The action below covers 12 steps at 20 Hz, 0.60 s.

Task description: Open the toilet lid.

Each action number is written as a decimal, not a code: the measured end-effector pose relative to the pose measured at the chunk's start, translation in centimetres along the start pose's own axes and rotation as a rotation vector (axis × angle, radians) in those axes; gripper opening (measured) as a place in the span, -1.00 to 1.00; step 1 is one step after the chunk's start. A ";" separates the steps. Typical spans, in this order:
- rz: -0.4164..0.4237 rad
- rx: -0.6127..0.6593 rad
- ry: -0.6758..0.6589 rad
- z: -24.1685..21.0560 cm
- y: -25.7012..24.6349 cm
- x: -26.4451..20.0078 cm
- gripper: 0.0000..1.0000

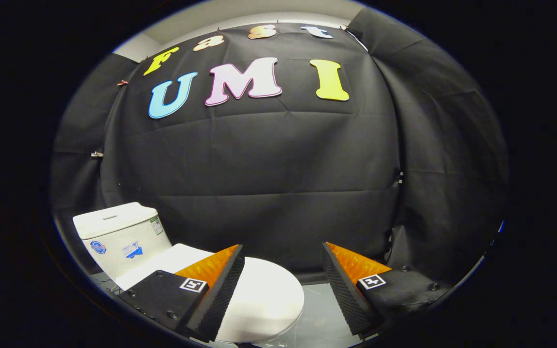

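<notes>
The jaws of the gripper (283,256) stand spread wide, with nothing between them. Just below and ahead lies the toilet lid (264,299), white and closed flat (the left finger (220,290) covers part of it). Behind the lid, further left, stands the white tank (119,232) with small stickers on its front. A pale floor (317,314) shows beside the bowl, and beyond hangs the black cloth wall (269,159).

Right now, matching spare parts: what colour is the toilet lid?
Plain glossy white toilet lid, closed; gripper view.
</notes>
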<state>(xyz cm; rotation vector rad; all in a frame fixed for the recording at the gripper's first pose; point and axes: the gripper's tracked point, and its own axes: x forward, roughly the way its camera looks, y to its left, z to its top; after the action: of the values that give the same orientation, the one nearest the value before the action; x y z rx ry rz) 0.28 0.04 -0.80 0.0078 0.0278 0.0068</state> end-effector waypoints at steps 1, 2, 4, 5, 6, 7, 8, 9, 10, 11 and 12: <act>-0.001 0.000 0.003 -0.1 -0.1 0.1 0.96; -0.002 0.000 0.005 -0.2 -0.1 0.1 0.96; -0.003 0.004 0.011 -0.3 -0.1 0.1 0.96; -0.003 0.004 0.015 -0.4 -0.1 0.2 0.96; -0.005 0.004 0.021 -0.5 -0.1 0.2 0.96; -0.006 0.004 0.027 -0.8 -0.1 0.3 0.96; -0.005 0.005 0.032 -0.9 -0.1 0.3 0.96; -0.005 0.004 0.036 -0.9 -0.1 0.2 0.96; -0.004 0.003 0.037 -0.9 -0.1 0.2 0.95; -0.003 0.003 0.038 -0.9 0.0 0.1 0.95; -0.003 0.011 0.045 -0.9 0.0 0.1 0.95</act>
<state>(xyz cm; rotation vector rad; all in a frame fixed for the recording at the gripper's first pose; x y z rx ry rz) 0.32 0.07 -1.67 0.0187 0.0728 0.0042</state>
